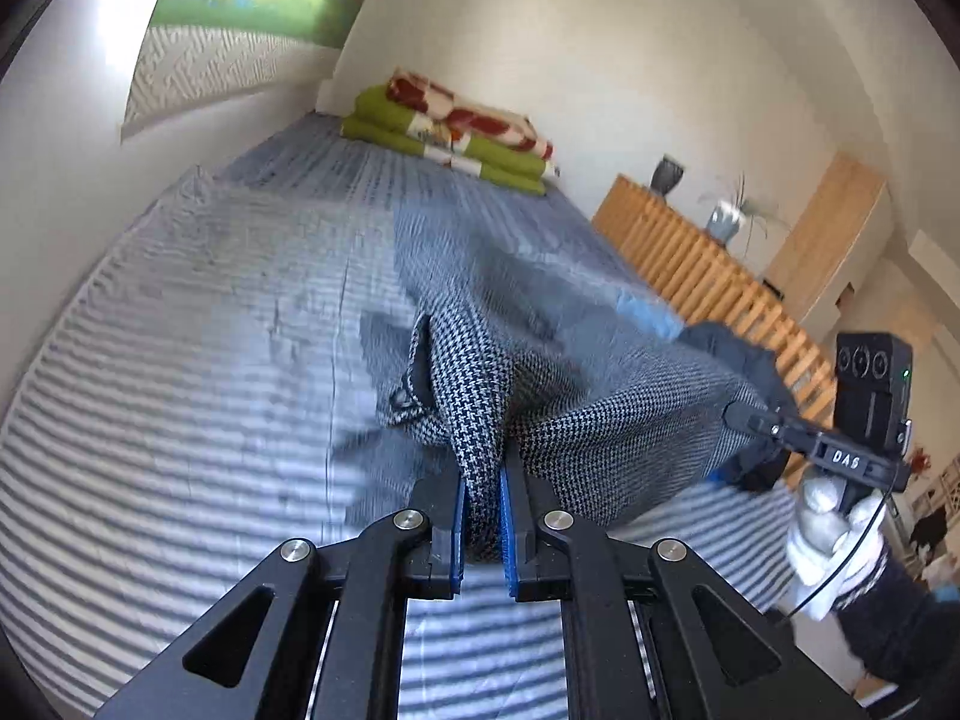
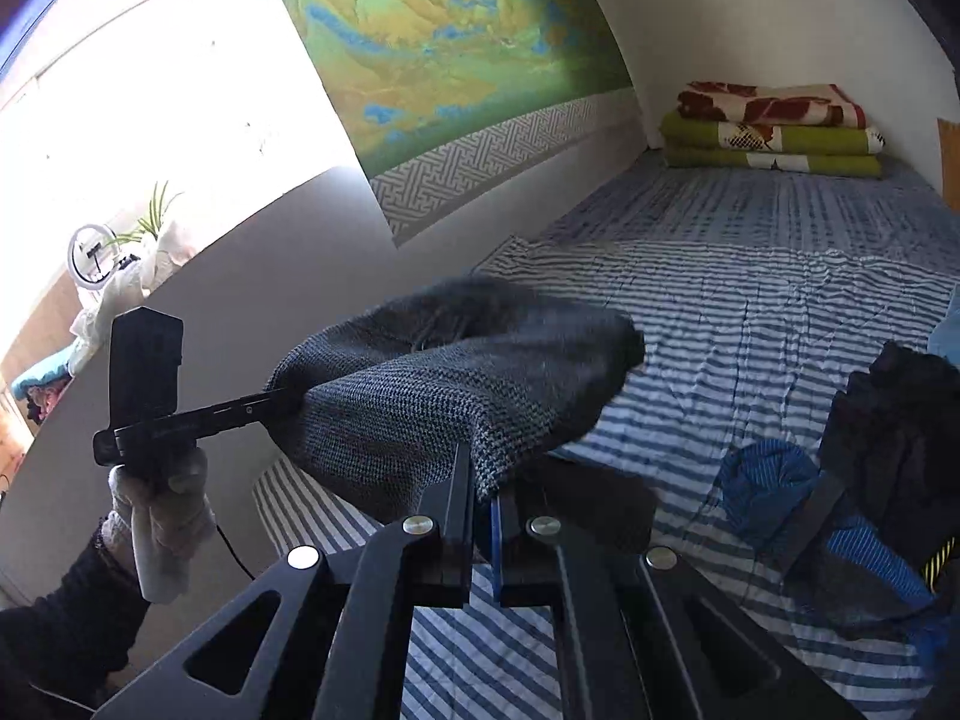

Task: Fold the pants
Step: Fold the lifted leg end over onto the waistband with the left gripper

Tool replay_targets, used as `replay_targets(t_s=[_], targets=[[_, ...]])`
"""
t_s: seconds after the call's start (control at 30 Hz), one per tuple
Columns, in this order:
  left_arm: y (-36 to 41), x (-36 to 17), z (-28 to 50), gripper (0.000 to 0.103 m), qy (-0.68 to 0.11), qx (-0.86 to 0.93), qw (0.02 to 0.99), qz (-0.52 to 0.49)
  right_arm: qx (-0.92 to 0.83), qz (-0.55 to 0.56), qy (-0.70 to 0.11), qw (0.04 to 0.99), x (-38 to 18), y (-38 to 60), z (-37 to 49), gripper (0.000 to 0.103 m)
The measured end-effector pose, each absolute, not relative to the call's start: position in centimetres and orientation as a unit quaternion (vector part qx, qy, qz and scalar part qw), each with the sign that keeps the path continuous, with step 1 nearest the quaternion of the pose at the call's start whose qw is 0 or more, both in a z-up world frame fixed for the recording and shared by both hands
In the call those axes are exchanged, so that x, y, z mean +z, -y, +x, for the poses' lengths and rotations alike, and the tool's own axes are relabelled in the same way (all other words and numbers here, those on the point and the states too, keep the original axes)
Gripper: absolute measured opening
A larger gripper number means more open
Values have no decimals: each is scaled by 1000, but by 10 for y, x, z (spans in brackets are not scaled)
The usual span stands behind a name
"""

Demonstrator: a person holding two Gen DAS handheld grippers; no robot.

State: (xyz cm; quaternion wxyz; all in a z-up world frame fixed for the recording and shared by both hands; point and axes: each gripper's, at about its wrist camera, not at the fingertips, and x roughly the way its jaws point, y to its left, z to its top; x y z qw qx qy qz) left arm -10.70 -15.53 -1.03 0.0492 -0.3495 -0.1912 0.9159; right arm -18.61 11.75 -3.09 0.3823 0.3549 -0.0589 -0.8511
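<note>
Black-and-white houndstooth pants [image 1: 600, 408] hang lifted above the striped bed sheet [image 1: 180, 420], stretched between both grippers. My left gripper [image 1: 482, 480] is shut on a bunch of the fabric between its blue pads. In the left wrist view the right gripper [image 1: 741, 417] grips the pants' far end at right, held by a white-gloved hand [image 1: 834, 534]. In the right wrist view my right gripper [image 2: 483, 489] is shut on a corner of the pants [image 2: 420, 414]. The left gripper [image 2: 276, 405] pinches the other end at left, held by a gloved hand [image 2: 162, 522].
Folded green and red-patterned blankets [image 1: 456, 132] lie at the bed's far end. Dark and blue clothes [image 2: 840, 498] are piled on the bed at right. A wooden slatted rail [image 1: 708, 264] runs along the bed's right side; a wall [image 2: 210, 324] borders the left.
</note>
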Motion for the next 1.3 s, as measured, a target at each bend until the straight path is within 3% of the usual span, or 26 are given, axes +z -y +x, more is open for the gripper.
replay_targets(t_s=[0.17, 0.27, 0.53, 0.8, 0.93, 1.1, 1.2, 1.3], targets=[[139, -124, -91, 9, 208, 867, 44, -451, -817, 453, 15, 357, -160, -117, -146, 4], [117, -154, -71, 10, 178, 863, 38, -471, -800, 492, 10, 343, -210, -121, -127, 4], [117, -143, -39, 34, 186, 853, 18, -487, -786, 507, -26, 352, -198, -133, -114, 10], [105, -66, -84, 34, 122, 898, 34, -421, -831, 435, 36, 344, -130, -144, -146, 11], [93, -94, -132, 34, 113, 880, 36, -459, -823, 449, 38, 346, -145, -108, -173, 11], [96, -152, -123, 32, 105, 857, 20, -504, -798, 501, -14, 335, -198, -101, -156, 11], [93, -158, -114, 32, 91, 867, 35, -488, -786, 524, -29, 327, -225, -108, -148, 7], [102, -148, -120, 32, 123, 857, 28, -500, -784, 527, -47, 324, -214, -105, -151, 7]])
